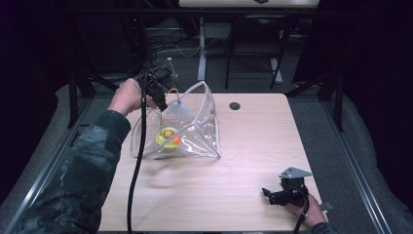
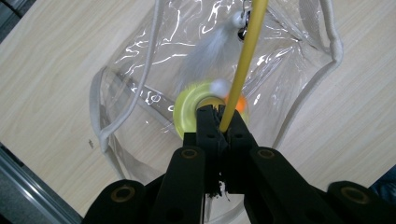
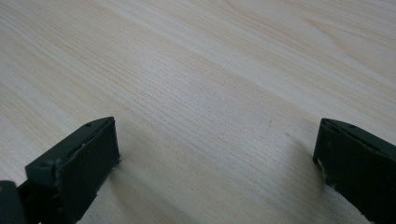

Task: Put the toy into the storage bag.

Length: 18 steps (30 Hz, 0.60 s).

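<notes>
Lab or recording studio: pale wood tabletop (image 1: 253,146) ringed by black curtains (image 1: 370,58), black metal frame legs (image 1: 78,92), loose cables on grey floor (image 1: 185,48), another desk behind (image 1: 248,4).

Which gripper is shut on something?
The left gripper: its jaws pinch a thin yellow rod above the clear bag. The right gripper rests open on the table, nothing between its jaws.

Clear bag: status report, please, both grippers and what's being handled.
Left gripper shut on yellow stick, over clear bag. Right gripper open, idle on table. Nothing in the way.
</notes>
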Each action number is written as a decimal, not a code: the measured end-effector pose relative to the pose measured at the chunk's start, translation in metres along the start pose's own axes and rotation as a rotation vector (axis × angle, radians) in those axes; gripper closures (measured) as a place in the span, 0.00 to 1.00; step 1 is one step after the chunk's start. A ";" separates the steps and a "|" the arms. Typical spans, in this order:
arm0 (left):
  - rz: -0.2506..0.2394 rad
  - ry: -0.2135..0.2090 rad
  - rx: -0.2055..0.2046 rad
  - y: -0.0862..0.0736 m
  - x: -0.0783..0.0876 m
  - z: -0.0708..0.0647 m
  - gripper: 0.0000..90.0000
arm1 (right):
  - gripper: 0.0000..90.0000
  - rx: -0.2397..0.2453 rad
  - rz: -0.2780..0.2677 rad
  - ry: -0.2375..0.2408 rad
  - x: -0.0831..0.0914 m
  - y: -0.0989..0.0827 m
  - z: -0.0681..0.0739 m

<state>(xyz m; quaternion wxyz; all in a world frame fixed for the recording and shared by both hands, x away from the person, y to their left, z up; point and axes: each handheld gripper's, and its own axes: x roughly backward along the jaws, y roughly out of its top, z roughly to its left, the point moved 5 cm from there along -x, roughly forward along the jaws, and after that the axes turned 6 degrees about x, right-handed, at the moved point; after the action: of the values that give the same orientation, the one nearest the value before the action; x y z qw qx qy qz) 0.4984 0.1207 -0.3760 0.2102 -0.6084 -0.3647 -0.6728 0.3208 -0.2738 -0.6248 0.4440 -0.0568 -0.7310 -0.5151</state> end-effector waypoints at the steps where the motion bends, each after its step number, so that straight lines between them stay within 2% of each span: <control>1: 0.002 0.000 0.000 0.000 -0.001 0.000 0.98 | 0.00 -0.004 -0.004 0.000 0.000 0.000 0.000; 10: 0.022 -0.003 0.009 0.000 -0.015 0.001 0.98 | 0.00 0.000 -0.001 0.000 0.000 0.000 0.000; 18: 0.021 0.000 0.024 0.001 -0.026 0.006 0.98 | 0.00 0.000 0.000 0.000 0.000 0.000 0.000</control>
<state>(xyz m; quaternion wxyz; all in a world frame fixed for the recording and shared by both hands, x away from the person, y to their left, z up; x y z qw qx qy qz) 0.5073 0.1200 -0.4012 0.2244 -0.6097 -0.3665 -0.6660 0.3207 -0.2737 -0.6248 0.4441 -0.0568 -0.7309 -0.5151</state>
